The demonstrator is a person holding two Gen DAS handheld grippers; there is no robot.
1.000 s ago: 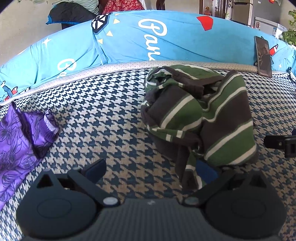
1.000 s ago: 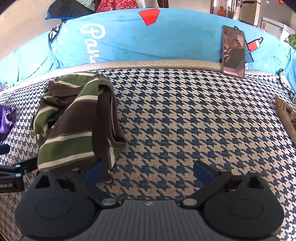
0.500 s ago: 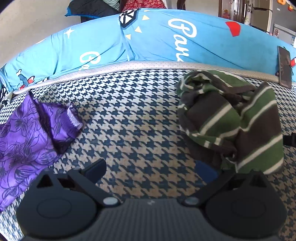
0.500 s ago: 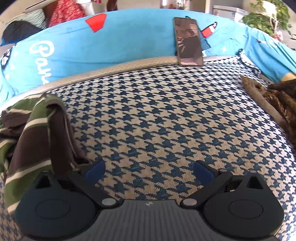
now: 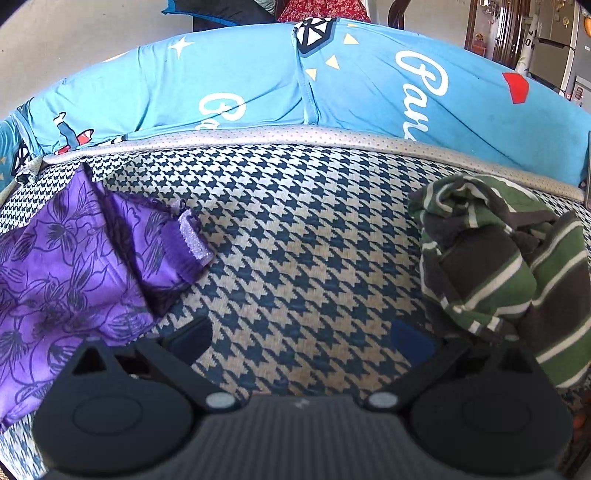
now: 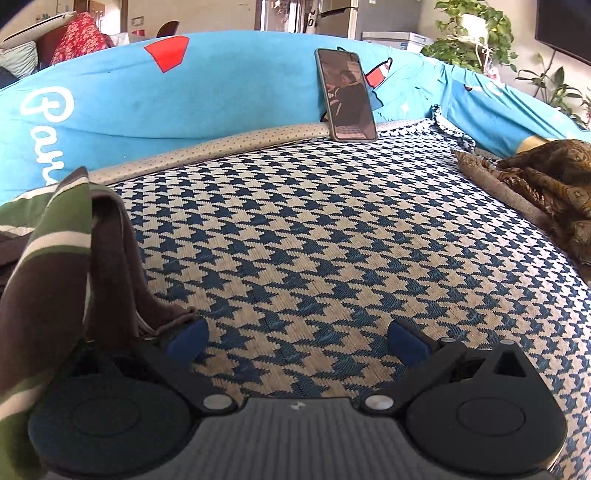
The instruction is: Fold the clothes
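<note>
Houndstooth bed [image 5: 303, 258] | left claw [image 5: 301, 338] spread, empty | right claw [image 6: 297, 338] spread, beside striped garment [image 6: 55, 266]

A home living room: cushioned sofa [image 6: 332, 229], fridge [image 6: 343, 16], houseplants [image 6: 472, 40].

Your left gripper [image 5: 301, 338] sits low, fingers spread wide, nothing between the pads. Your right gripper [image 6: 297, 339] likewise: low, level, fingers wide apart, pads bare.
</note>
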